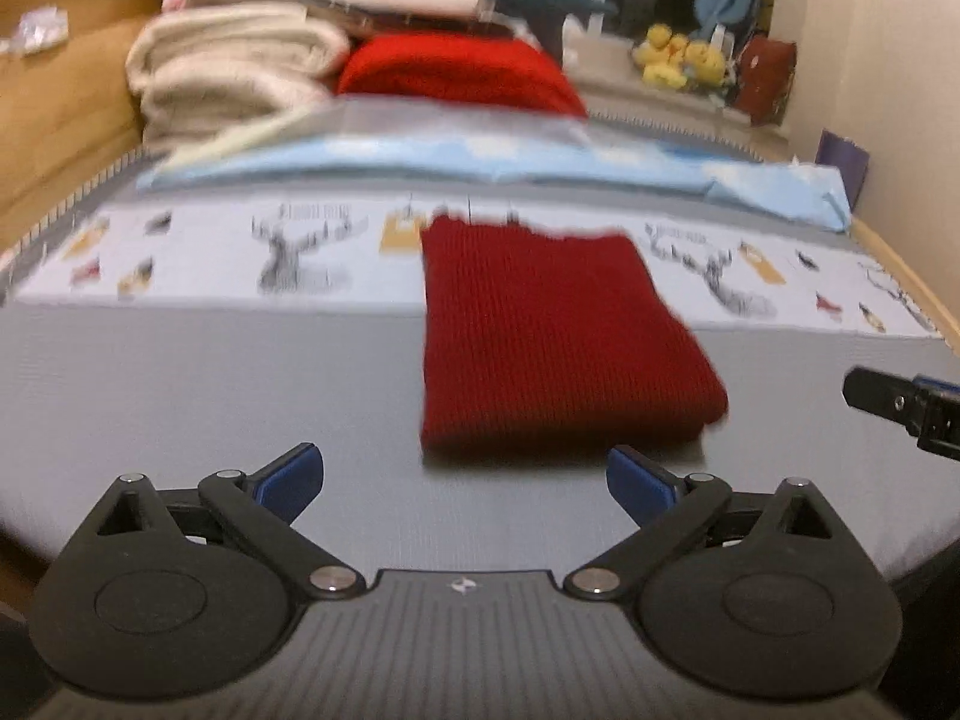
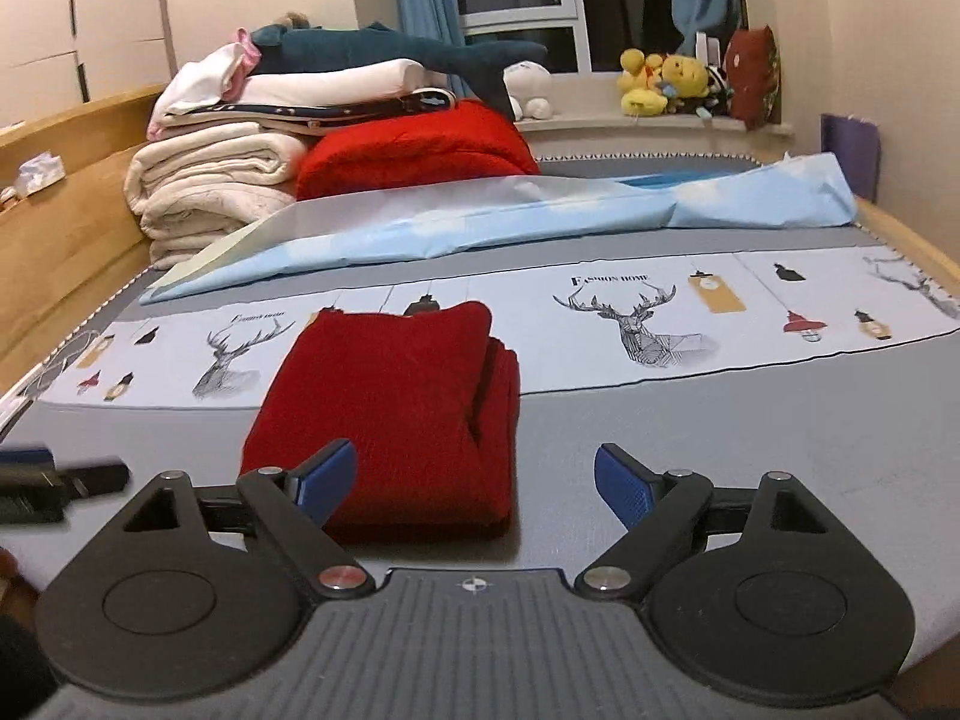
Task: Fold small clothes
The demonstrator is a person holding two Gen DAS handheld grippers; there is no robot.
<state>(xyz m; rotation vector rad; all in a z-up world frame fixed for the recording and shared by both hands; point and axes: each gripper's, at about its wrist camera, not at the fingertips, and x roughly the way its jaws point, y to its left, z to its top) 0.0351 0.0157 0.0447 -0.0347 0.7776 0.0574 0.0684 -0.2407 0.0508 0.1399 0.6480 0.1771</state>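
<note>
A dark red knitted garment [image 1: 552, 342] lies folded into a thick rectangle on the grey bed cover [image 1: 210, 396]. It also shows in the right wrist view [image 2: 396, 408]. My left gripper [image 1: 465, 483] is open and empty, just in front of the garment's near edge. My right gripper [image 2: 474, 489] is open and empty, over the garment's near right corner; its left finger [image 2: 324, 480] overlaps the fabric. The right gripper's tip shows in the left wrist view [image 1: 900, 405], right of the garment. The left gripper's tip shows in the right wrist view [image 2: 66, 483], left of the garment.
A light blue sheet [image 2: 540, 210] lies across the bed behind a deer-print band [image 2: 630, 312]. Stacked cream blankets [image 2: 204, 186], a bright red blanket [image 2: 414, 144] and a plush shark [image 2: 384, 48] sit at the back left. A wooden bed rail [image 2: 66, 198] runs along the left. Plush toys [image 2: 660, 84] line the windowsill.
</note>
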